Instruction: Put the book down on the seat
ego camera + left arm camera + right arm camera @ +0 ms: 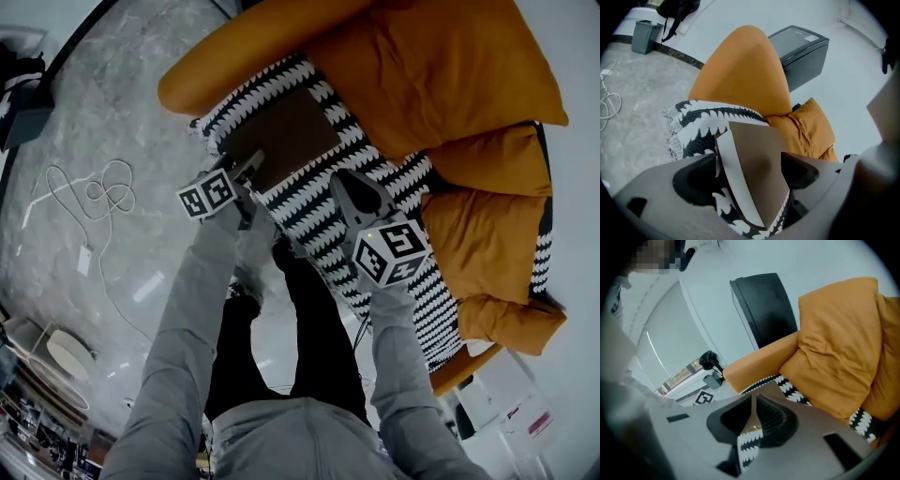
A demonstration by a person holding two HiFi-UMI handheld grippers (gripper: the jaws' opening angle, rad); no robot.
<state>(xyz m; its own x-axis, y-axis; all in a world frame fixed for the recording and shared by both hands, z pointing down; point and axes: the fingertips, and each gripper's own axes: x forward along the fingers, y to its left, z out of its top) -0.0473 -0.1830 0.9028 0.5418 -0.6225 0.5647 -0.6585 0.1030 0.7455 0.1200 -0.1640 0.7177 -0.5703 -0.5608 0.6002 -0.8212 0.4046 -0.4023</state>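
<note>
The left arm (178,347) and right arm (403,375), in grey sleeves, reached from the bottom of the frame toward its centre. The left gripper (255,161), left of centre, held its jaws wide apart around a corner of the book (281,141). The right gripper (343,180), right of centre, was pinched on the book's thin edge.

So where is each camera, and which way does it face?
Head view: on the person's head, steeply down at the book on the blanket; sleeves, legs, left gripper, right gripper show.
Left gripper view: on the left gripper, facing the sofa arm; open jaws straddle the book.
Right gripper view: on the right gripper, facing cushions; jaws pinch the book.
Shared: book, blanket.
</note>
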